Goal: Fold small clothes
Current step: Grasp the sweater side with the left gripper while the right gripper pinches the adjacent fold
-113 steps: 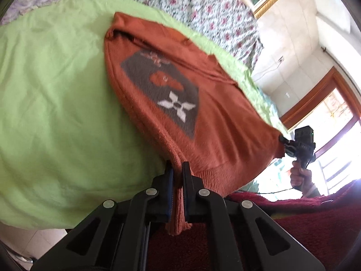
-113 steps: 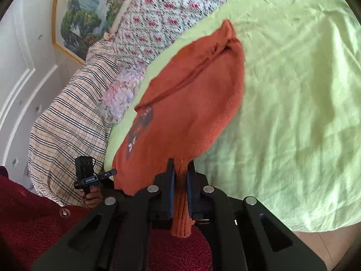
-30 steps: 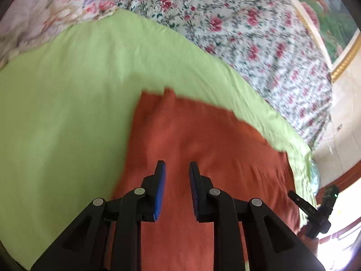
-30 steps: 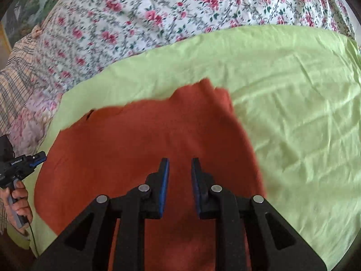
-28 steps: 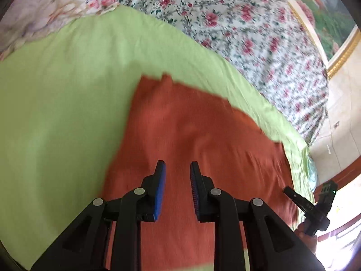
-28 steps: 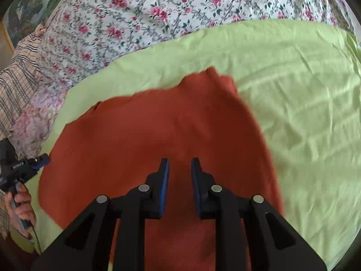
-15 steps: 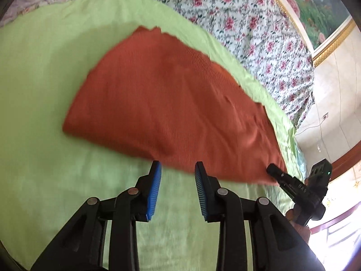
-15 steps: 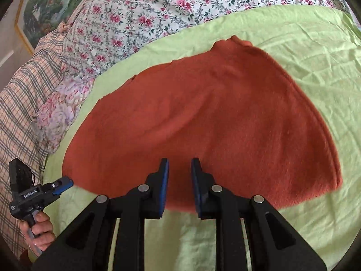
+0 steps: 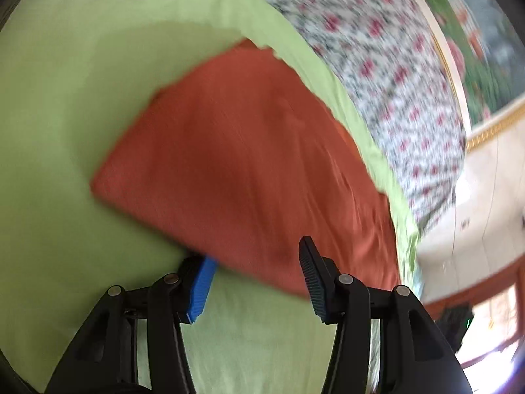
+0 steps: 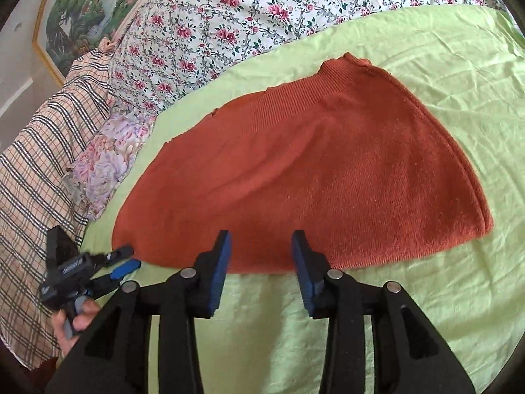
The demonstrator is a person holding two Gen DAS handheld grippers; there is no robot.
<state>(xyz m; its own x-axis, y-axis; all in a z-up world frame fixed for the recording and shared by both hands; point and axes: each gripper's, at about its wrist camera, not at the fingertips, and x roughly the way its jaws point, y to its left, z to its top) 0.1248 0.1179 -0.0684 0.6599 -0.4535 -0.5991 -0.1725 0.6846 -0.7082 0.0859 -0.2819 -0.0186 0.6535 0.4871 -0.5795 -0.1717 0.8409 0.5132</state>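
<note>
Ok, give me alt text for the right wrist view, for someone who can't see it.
A rust-orange knitted garment lies folded flat on a light green sheet, its near edge just past the open right gripper, whose jaws have just been opening with nothing between them. At lower left a hand holds the left gripper near the garment's corner; floral bedding lies beyond.

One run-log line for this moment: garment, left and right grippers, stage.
garment: orange sweater flat on green sheet | left gripper: open, just widening, empty | right gripper: open, just widening, empty | stage: at near hem
</note>
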